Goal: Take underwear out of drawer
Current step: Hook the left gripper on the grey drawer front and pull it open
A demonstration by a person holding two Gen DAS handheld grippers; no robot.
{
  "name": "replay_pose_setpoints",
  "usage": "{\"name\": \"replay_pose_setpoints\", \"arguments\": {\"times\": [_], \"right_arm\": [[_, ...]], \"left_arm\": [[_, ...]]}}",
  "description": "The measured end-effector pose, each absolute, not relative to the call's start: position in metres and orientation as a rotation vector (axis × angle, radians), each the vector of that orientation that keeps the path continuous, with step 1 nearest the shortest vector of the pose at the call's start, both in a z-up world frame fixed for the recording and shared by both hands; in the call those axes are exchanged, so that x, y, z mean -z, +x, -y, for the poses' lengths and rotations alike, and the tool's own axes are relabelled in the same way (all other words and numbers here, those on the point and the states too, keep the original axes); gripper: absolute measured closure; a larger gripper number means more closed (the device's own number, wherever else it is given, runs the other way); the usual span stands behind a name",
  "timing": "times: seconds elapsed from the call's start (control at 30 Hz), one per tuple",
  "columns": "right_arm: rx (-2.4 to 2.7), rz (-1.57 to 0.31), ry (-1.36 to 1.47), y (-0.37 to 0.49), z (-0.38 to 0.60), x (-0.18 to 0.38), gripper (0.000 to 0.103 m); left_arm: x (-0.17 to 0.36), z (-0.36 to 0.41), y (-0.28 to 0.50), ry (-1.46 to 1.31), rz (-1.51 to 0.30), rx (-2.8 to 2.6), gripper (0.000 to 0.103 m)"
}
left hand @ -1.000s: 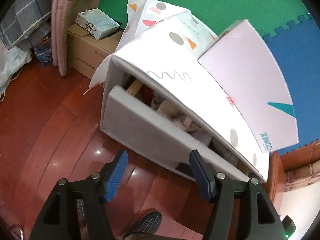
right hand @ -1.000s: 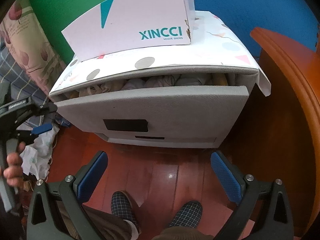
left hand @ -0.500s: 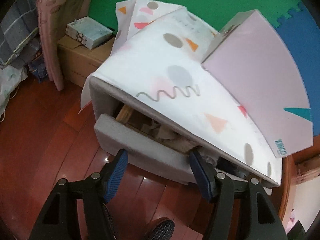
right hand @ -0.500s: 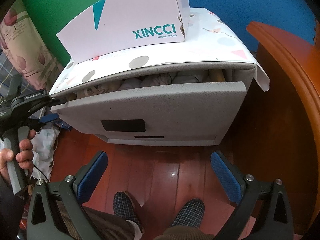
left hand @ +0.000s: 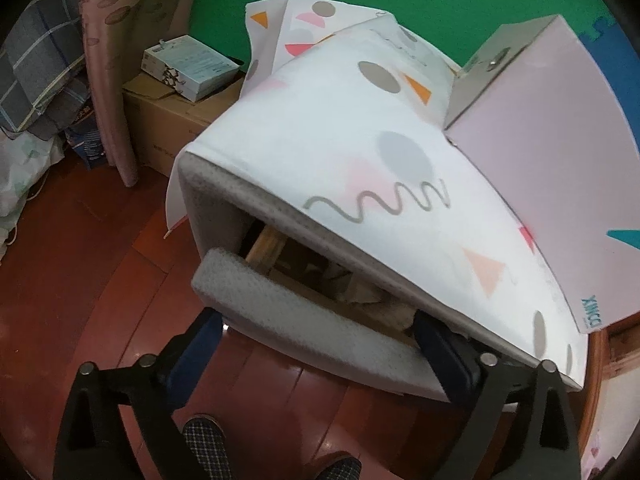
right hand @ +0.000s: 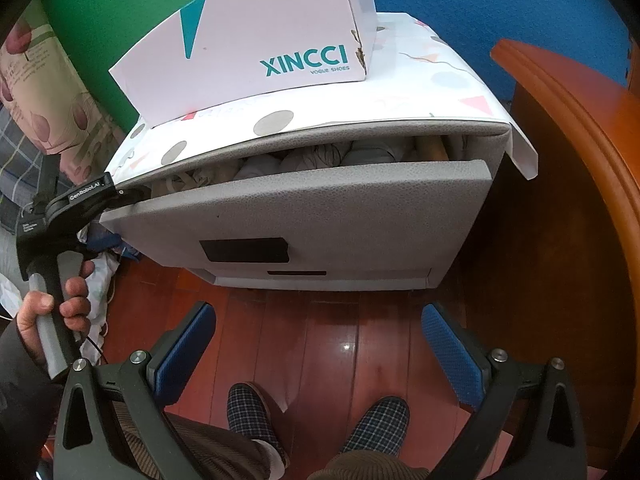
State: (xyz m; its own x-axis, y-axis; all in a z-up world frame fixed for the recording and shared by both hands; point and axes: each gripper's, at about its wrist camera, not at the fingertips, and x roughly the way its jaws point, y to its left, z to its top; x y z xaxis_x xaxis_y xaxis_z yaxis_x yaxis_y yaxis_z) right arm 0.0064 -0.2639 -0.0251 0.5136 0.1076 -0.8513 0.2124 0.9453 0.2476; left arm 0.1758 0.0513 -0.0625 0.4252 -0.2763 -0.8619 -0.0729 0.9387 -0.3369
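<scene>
A grey fabric cabinet (right hand: pixel 400 216) has its top drawer (left hand: pixel 304 320) pulled partly out. Pale folded underwear (right hand: pixel 320 160) fills the gap, and shows as a dim bundle (left hand: pixel 360 292) in the left wrist view. My left gripper (left hand: pixel 320 340) is at the drawer's left end, its jaws opening wide. They straddle the drawer's front panel without pressing it; the right finger (left hand: pixel 436 344) reaches into the gap. In the right wrist view a hand holds this gripper (right hand: pixel 120 216) at the drawer's corner. My right gripper (right hand: pixel 320 350) hangs open over the floor before the cabinet, holding nothing.
A pale XINCCI shoe box (right hand: pixel 260 40) lies on the patterned sheet (left hand: pixel 340 152) covering the cabinet. Orange-brown wooden furniture (right hand: pixel 580 200) stands close on the right. A cardboard box (left hand: pixel 168 120) and a curtain (left hand: pixel 112 80) stand left. Two checked slippers (right hand: pixel 248 412) are on the wooden floor.
My left gripper has come down and closer to the drawer's left end, and its jaws have spread much wider, now around the front panel. The right gripper has stayed put.
</scene>
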Motion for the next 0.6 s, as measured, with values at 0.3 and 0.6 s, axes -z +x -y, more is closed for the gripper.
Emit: {"name": "replay_pose_setpoints", "arguments": {"times": [0.3,0.6], "right_arm": [[0.069,-1.037,0.344,0.007,0.267,0.026,0.001],[0.074,-1.034,0.340,0.010,0.268,0.026,0.001]], "left_arm": [[0.069,-0.054,0.176,-0.345,-1.123,0.131,0.000],[0.068,-0.056,0.167,-0.339,-1.140,0.131,0.000]]}}
